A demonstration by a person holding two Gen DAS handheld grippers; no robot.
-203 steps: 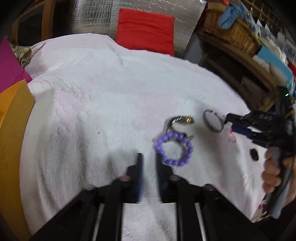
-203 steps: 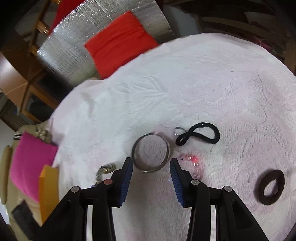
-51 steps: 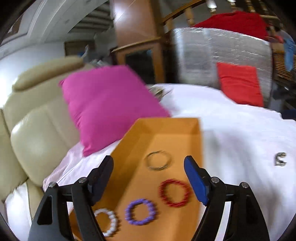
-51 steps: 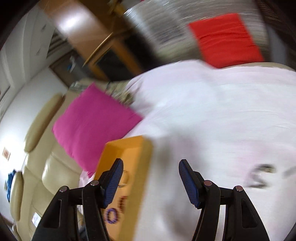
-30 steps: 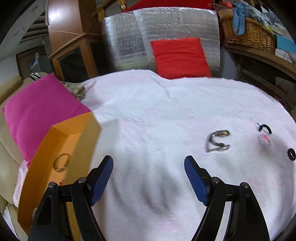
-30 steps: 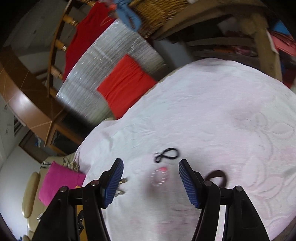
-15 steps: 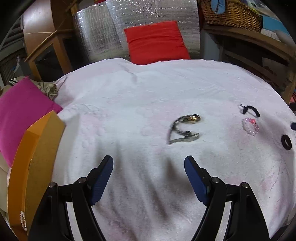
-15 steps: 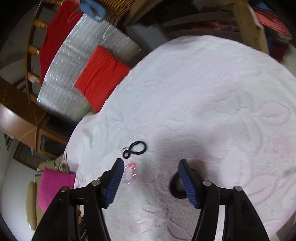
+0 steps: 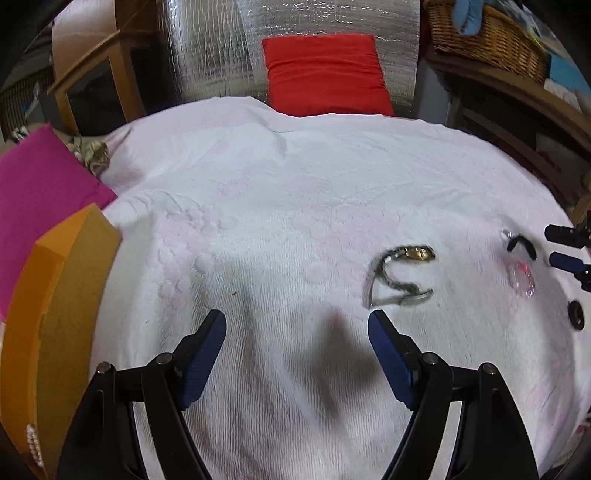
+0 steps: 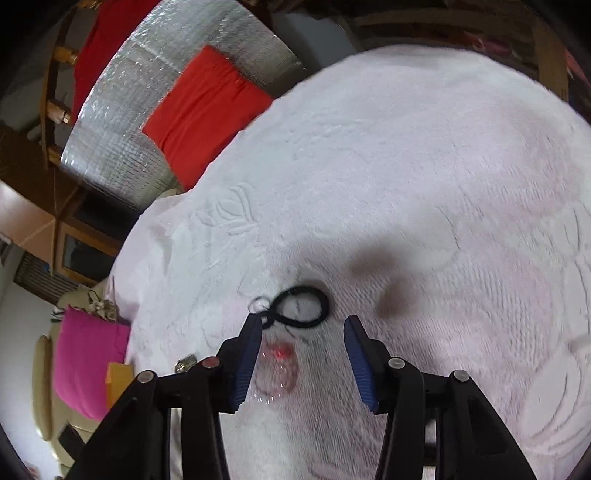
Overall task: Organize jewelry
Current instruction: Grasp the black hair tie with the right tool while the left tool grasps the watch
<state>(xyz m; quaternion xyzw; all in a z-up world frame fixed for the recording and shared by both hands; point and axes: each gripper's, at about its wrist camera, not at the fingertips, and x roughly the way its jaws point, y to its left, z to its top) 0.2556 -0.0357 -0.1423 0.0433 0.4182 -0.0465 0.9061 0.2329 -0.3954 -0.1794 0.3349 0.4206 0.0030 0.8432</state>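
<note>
A metal wristwatch (image 9: 400, 273) lies on the white towel (image 9: 295, 206), just ahead and right of my left gripper (image 9: 295, 325), which is open and empty. At the right edge a thin black hair loop (image 9: 521, 245), a clear bead bracelet with a red bead (image 9: 521, 277) and a dark scrunchie (image 9: 576, 314) lie near my right gripper (image 9: 561, 247). In the right wrist view my right gripper (image 10: 303, 325) hovers over the clear bracelet (image 10: 277, 369) with the black loop (image 10: 299, 306) just ahead. Its jaws are closing and the pads touch nothing.
An orange box (image 9: 55, 314) stands at the towel's left edge, with a white bead bracelet (image 9: 32, 443) showing inside. A pink cushion (image 9: 33, 199) lies behind it, a red cushion (image 9: 325, 74) at the far side, a wicker basket (image 9: 487, 33) on a shelf at right.
Both grippers swung away from the orange box toward the right side of the towel and came lower. The right jaws narrowed. The watch and bracelet now look closer.
</note>
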